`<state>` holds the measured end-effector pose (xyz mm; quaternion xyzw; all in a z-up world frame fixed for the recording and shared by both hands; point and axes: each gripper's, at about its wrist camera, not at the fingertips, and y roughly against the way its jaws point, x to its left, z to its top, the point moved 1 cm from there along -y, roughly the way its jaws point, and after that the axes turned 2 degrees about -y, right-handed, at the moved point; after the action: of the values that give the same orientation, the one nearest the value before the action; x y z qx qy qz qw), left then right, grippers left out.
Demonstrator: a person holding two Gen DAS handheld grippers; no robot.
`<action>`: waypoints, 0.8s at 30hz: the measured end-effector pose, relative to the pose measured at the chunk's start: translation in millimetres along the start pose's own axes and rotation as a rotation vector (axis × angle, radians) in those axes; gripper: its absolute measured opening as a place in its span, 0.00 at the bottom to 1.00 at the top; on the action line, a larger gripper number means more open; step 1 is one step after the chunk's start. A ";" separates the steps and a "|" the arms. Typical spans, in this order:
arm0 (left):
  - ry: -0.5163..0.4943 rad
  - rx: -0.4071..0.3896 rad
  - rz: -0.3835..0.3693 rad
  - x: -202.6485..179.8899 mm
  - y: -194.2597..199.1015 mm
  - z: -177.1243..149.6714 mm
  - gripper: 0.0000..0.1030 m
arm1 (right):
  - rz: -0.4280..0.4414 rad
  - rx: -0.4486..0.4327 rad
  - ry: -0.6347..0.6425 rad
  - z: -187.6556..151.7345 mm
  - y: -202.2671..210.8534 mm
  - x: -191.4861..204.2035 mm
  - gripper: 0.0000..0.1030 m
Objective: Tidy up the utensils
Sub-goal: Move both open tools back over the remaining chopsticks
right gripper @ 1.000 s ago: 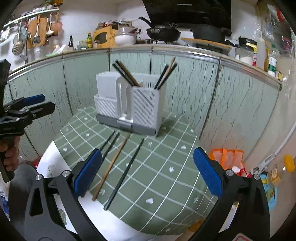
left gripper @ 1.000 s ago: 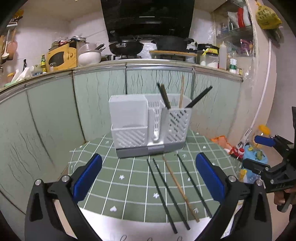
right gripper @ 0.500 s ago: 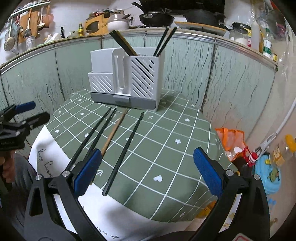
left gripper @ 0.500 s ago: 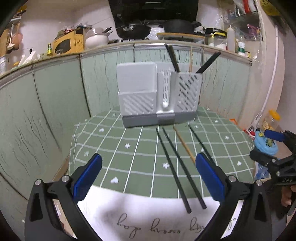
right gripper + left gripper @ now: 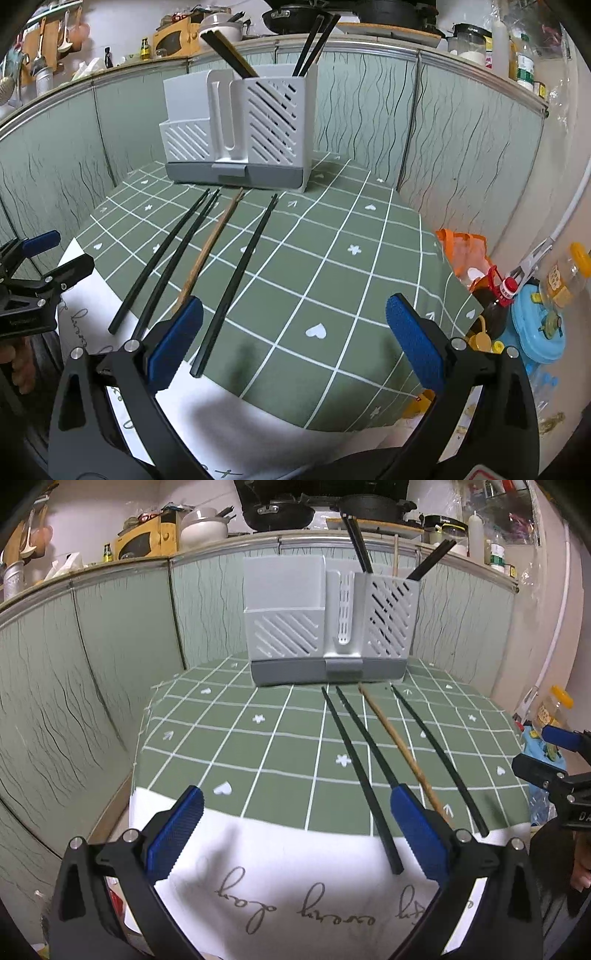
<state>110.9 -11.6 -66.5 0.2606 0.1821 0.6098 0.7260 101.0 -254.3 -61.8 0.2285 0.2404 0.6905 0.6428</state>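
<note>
Chopsticks (image 5: 356,771) — three black and one wooden chopstick (image 5: 400,746) — lie side by side on the green checked cloth (image 5: 258,746), pointing toward 12 o'clock at the grey holder (image 5: 328,627), where more stand upright. Left gripper (image 5: 295,838) and right gripper (image 5: 293,343) hover at 6 o'clock — both spread wide, holding nothing.

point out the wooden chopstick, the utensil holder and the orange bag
wooden chopstick (image 5: 207,246), right wrist view, mid shaft
utensil holder (image 5: 282,629), left wrist view, slotted front of left compartment
orange bag (image 5: 463,251), right wrist view, middle of the bag
</note>
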 end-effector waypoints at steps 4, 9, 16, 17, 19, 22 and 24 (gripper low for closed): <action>-0.009 0.031 0.018 -3.5 -7.8 -7.5 0.96 | -0.001 0.017 0.010 -4.6 -5.3 3.2 0.92; -0.016 0.054 0.012 -8.1 -14.5 -12.4 0.96 | -0.005 0.029 0.029 -6.5 -9.1 10.1 0.90; -0.037 0.060 -0.025 -19.4 -17.3 -14.5 0.96 | -0.001 0.071 0.049 -11.1 -21.8 20.1 0.70; -0.044 0.062 -0.025 -21.9 -17.8 -14.9 0.96 | 0.003 0.076 0.047 -11.8 -22.9 21.3 0.67; -0.057 0.065 -0.023 -26.3 -18.8 -15.5 0.96 | 0.007 0.089 0.045 -12.7 -26.7 23.6 0.61; -0.061 0.074 -0.033 -30.1 -21.9 -16.1 0.90 | 0.028 0.110 0.046 -14.8 -32.3 27.6 0.51; -0.067 0.089 -0.041 -32.6 -25.0 -16.9 0.82 | 0.031 0.116 0.051 -15.4 -34.7 29.9 0.47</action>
<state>114.7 -44.0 -96.7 0.3089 0.1900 0.5770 0.7318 116.4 -223.0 -95.3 0.2514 0.2926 0.6909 0.6114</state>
